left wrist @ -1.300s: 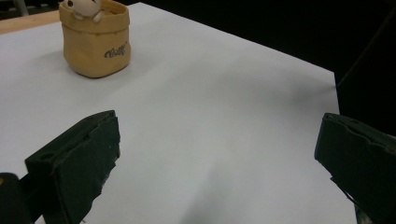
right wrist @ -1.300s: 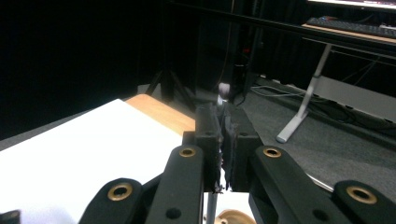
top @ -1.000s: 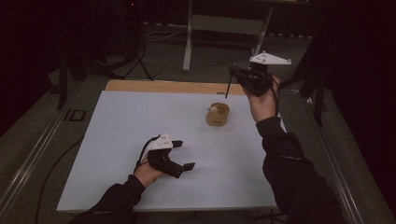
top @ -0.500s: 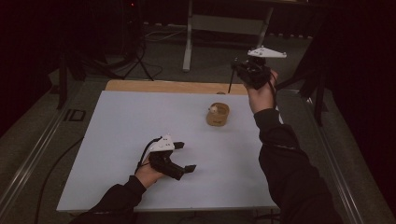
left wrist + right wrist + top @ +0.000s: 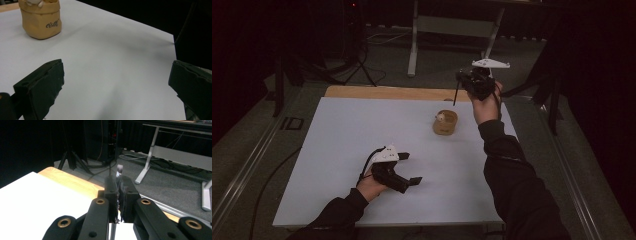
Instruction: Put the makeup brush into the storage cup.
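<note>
Right gripper (image 5: 460,84): we are clamping a thin dark stick (image 5: 455,95), upper right of frame.
Cup (image 5: 445,122): lying just below-left of the stick's lower tip.
Stick axis: near vertical.
Left gripper (image 5: 411,169): jaws apart, farther off.

pouch (image 5: 445,122) on table (image 5: 337,150) (far right part), brush (image 5: 455,93) above it

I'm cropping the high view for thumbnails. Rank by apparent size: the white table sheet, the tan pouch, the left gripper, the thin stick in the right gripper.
1. white table sheet
2. left gripper
3. tan pouch
4. thin stick, held raised nearer the camera, so its rank is unsure
</note>
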### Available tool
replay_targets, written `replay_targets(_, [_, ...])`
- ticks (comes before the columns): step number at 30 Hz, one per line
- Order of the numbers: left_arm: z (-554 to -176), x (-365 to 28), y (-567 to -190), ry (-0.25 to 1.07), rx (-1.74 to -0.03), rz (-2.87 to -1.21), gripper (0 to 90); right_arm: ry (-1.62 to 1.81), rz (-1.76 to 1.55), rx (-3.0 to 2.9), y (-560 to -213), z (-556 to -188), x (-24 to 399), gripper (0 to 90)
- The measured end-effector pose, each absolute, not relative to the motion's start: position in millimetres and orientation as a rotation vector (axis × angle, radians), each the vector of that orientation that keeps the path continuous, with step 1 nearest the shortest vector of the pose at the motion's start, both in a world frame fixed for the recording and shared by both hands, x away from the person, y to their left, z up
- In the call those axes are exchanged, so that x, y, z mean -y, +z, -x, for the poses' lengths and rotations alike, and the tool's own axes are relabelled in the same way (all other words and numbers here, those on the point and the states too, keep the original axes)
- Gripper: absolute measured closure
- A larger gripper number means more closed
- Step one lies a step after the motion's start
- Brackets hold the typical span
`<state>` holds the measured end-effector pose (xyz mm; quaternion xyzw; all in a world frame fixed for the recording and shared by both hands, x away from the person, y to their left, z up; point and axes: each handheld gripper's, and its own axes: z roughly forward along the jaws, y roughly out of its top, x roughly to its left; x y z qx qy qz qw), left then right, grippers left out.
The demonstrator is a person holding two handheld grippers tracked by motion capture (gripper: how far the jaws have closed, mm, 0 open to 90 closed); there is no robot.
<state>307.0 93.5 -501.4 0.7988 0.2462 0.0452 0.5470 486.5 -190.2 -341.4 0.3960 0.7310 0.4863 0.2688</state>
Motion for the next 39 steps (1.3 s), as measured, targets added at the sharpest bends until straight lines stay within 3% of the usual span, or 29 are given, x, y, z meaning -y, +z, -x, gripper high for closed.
replay_targets(39, [-307.6, -93.7, -502.2, 0.080, -0.569, -1.908, 0.2, 1.204, -1.149, -2.091, -410.0, -496.1, 182.6, 85.6])
